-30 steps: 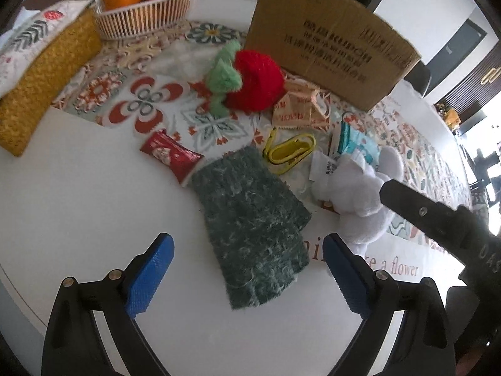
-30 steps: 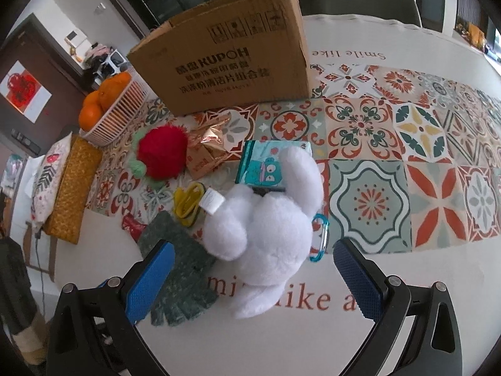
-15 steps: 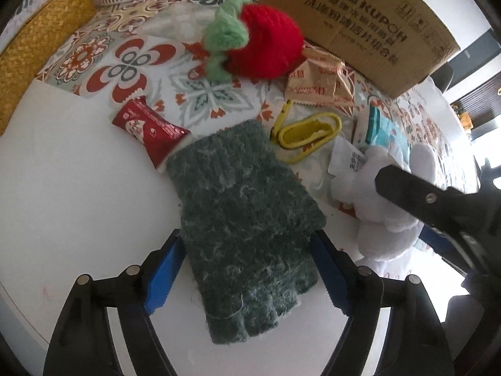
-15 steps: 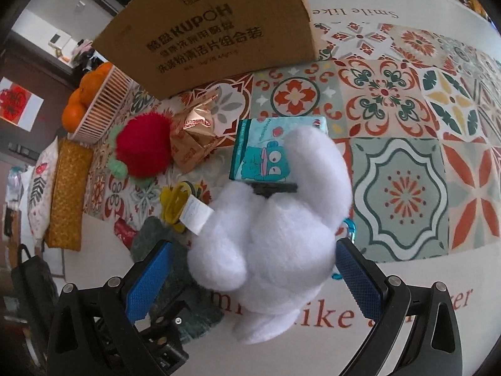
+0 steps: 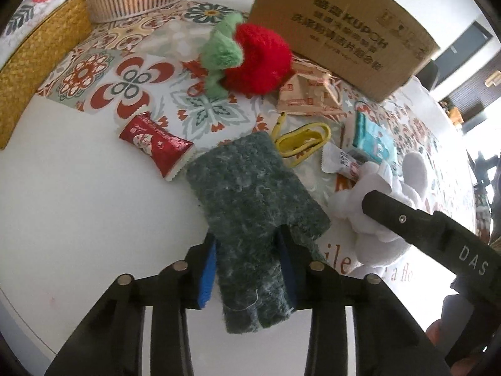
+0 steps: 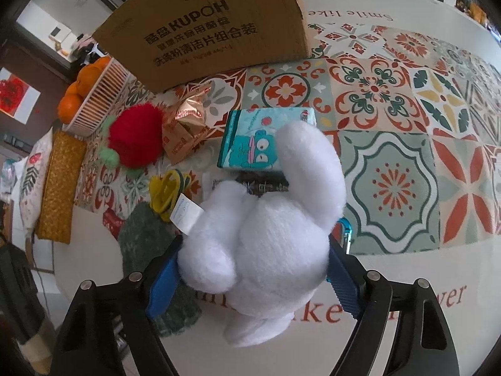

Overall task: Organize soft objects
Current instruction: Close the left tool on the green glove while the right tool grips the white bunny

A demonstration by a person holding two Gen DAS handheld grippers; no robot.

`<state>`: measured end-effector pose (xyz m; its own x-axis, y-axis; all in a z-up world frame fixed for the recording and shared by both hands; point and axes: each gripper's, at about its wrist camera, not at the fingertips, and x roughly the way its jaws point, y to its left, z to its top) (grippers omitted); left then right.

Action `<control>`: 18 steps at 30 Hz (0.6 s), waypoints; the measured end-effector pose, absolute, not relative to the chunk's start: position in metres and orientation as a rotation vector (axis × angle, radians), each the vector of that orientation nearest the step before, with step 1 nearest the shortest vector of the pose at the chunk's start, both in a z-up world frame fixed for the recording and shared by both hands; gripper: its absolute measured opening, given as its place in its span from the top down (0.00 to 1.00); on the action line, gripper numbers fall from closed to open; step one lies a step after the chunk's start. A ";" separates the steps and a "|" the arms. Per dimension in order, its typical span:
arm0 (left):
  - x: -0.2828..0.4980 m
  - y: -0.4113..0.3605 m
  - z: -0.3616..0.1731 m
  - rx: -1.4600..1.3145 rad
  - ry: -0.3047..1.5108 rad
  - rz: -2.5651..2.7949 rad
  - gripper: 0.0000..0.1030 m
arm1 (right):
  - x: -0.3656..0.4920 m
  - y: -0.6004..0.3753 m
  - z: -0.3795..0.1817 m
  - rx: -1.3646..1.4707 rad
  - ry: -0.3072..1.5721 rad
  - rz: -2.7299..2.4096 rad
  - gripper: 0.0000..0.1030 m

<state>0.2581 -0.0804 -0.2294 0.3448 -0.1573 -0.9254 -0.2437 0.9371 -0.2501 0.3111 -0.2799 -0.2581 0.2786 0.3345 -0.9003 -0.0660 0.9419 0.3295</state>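
Two grips on, nothing sorted yet. Left gripper (image 5: 247,269) pinches the finger end of the dark green knitted glove (image 5: 250,200), blue pads pressed into the wool on both sides; glove lies flat on the white table (image 5: 78,203), cuff pointing toward the yellow clip (image 5: 300,144). Right gripper (image 6: 250,279) has its pads squeezed against the flanks of the white plush toy (image 6: 266,235), which sits on the patterned tablecloth (image 6: 391,172), partly over the teal tissue pack (image 6: 250,144). Red and green pom-pom plush (image 5: 250,56) untouched, just in front of the cardboard box (image 5: 338,31), beside the snack packets (image 5: 307,97). Red sachet (image 5: 156,144) loose near the glove. Judgement: early stage, both soft items gripped but not visibly lifted, pom-pom still to collect; the box looks the likely destination, though unconfirmed
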 end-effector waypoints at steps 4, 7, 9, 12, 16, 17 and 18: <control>0.255 -0.084 -0.228 -0.375 1.214 0.041 0.78 | 0.301 -0.284 -0.252 0.235 1.249 0.265 0.18; 0.253 -0.087 -0.223 -0.376 1.187 0.013 0.83 | 0.294 -0.287 -0.246 0.202 1.227 0.239 0.18; 0.249 -0.086 -0.218 -0.391 1.172 -0.016 0.85 | 0.291 -0.290 -0.243 0.198 1.222 0.224 0.18; 0.244 -0.087 -0.209 -0.384 1.145 -0.052 0.86 | 0.287 -0.293 -0.238 0.192 1.211 0.210 0.18; 0.238 -0.085 -0.193 -0.348 1.111 -0.067 0.86 | 0.280 -0.293 -0.231 0.194 1.191 0.215 0.18; 0.236 -0.085 -0.190 -0.342 1.102 -0.066 0.86 | 0.278 -0.293 -0.229 0.194 1.186 0.215 0.18; 0.237 -0.085 -0.188 -0.336 1.095 -0.065 0.86 | 0.277 -0.294 -0.227 0.196 1.183 0.214 0.18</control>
